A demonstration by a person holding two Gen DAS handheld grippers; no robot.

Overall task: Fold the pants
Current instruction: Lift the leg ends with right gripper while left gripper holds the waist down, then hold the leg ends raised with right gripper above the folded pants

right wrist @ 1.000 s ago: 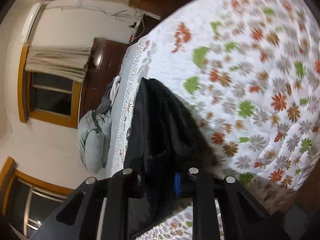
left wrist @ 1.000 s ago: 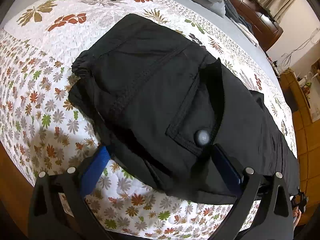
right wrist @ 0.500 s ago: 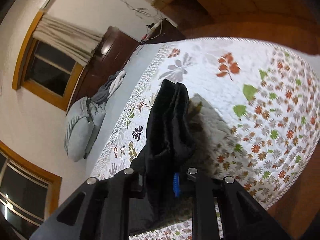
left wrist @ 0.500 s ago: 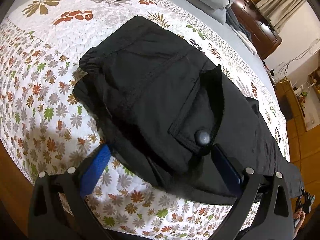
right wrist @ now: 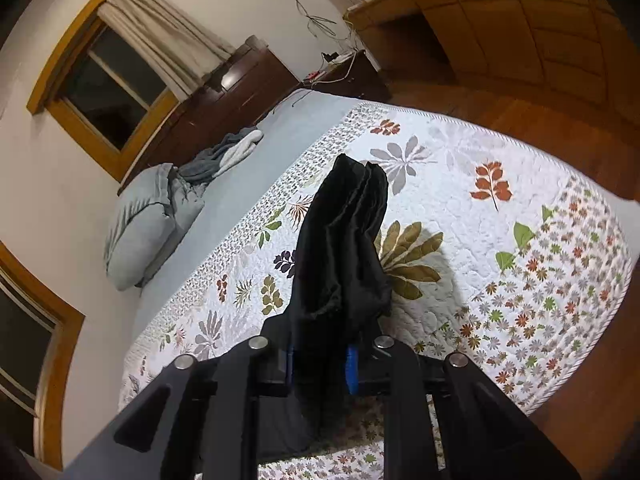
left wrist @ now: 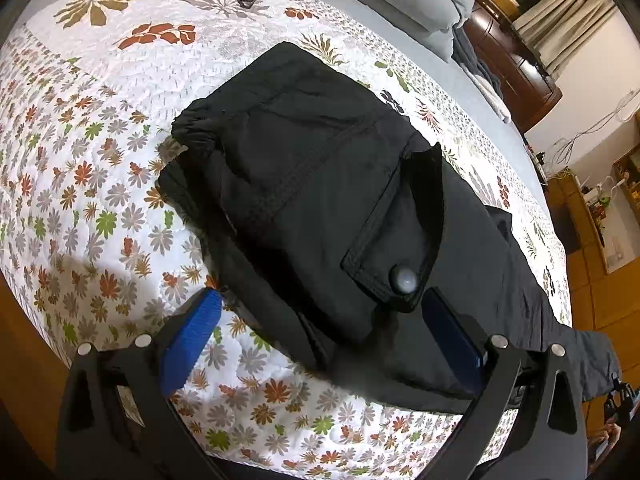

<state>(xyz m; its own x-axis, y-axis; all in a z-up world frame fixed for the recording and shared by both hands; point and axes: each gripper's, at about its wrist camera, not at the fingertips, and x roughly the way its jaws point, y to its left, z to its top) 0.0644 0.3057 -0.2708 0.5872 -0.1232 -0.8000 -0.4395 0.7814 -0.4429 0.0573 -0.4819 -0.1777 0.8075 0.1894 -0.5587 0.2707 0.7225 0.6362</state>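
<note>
Pants lie on the floral quilt, waist end bunched, cargo pocket with snap button facing up. Left gripper is spread wide, straddling the near edge without pinching, probably steadying the fold line. Right gripper is clamped on the leg cuffs, held off the bed, likely so the legs can swing over the waist half.

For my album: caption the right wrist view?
Right gripper lifts bunched black pants above the floral quilt.
</note>
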